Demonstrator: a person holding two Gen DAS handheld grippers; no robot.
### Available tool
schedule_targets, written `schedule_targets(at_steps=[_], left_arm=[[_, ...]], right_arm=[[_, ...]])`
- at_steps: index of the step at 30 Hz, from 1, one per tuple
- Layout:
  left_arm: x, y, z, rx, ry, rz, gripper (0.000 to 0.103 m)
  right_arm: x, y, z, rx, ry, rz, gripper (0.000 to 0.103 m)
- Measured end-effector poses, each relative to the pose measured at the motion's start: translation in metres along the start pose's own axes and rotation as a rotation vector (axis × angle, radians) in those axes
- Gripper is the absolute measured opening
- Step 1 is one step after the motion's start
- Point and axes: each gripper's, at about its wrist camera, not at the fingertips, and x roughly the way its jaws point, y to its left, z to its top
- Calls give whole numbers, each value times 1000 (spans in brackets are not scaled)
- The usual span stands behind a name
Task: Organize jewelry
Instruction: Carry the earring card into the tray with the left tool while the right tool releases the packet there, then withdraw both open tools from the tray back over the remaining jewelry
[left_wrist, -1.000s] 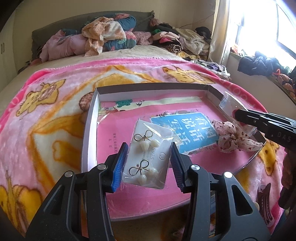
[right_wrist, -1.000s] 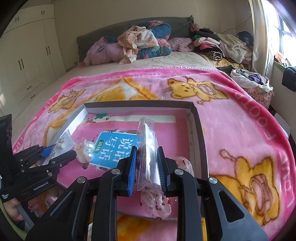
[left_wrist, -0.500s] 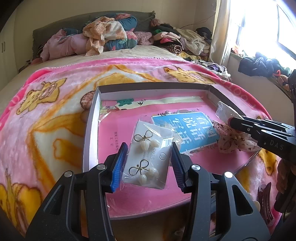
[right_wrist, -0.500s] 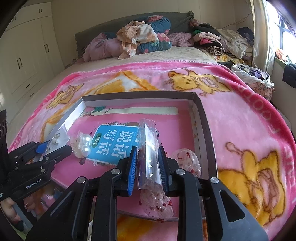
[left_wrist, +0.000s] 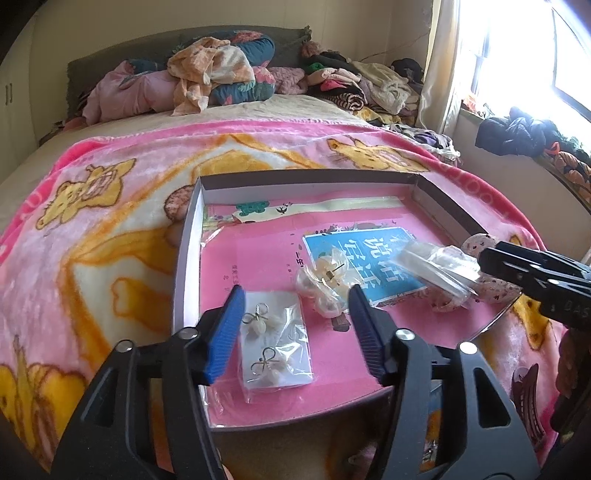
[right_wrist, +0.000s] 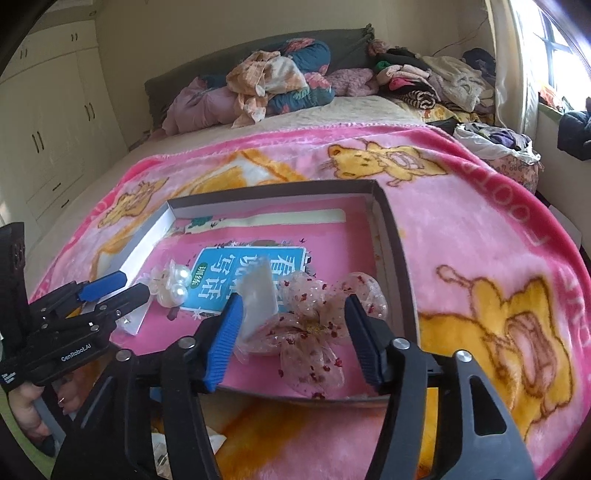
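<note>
A shallow box lid lined with pink paper lies on the bed. My left gripper is open over its near left part; a bagged card of bow earrings lies flat between its fingers. A bagged pearl piece lies just beyond. My right gripper is open over the lid's near right part. A clear plastic bag and a sheer spotted bow lie between its fingers. The clear bag also shows in the left wrist view.
A blue booklet lies in the middle of the lid. The pink cartoon blanket covers the bed. Piled clothes sit at the headboard. A dark hair clip lies outside the lid at near right.
Both grippers have opened. The left one released the earring card, which now lies flat in the lid. The right one released the clear bag, which dropped beside the spotted bow.
</note>
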Motion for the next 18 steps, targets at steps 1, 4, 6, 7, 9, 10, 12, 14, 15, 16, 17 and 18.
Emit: schedule_targets(at_steps=[1,4,6,7,9,10,12,14,15,16,17,18], left_arm=[[-2,0,0,-1,-3,-2,55],[-7,0,1,-4,-19,1,60],[-12,0,0,-8,-28,2,63],[-15,0,0,-10,-32,3,66],[-19,-1,-1,-11,-39,8,68],[-21,-2,-2,-10,-41,9,70],[-26,-3,-4,-14,-48,13,75],[-31,-3,-5,-17,-55,10,77],[-33,-4,-6,-15,-60,12,79],[-36,-5,-6,-12,-68,15,83],[-41,-6,-7,-7,-79,16,84],[-43,-7,-7,-4,-86,18,85]], right_arm=[[-3,0,-1,-1,-8,-3,65],[-15,0,-1,-7,-33,-13,70],[-23,0,-3,-10,-45,-17,73],[-26,0,-4,-10,-50,-19,74],[-32,0,-6,-12,-59,-20,75],[-34,1,-7,-11,-62,-22,78],[-39,3,-10,-15,-67,-30,80],[-43,4,-12,-19,-71,-29,80],[-46,4,-13,-20,-73,-33,80],[-48,5,-14,-22,-76,-35,80],[-51,5,-15,-23,-81,-37,81],[-54,6,-15,-21,-86,-38,84]])
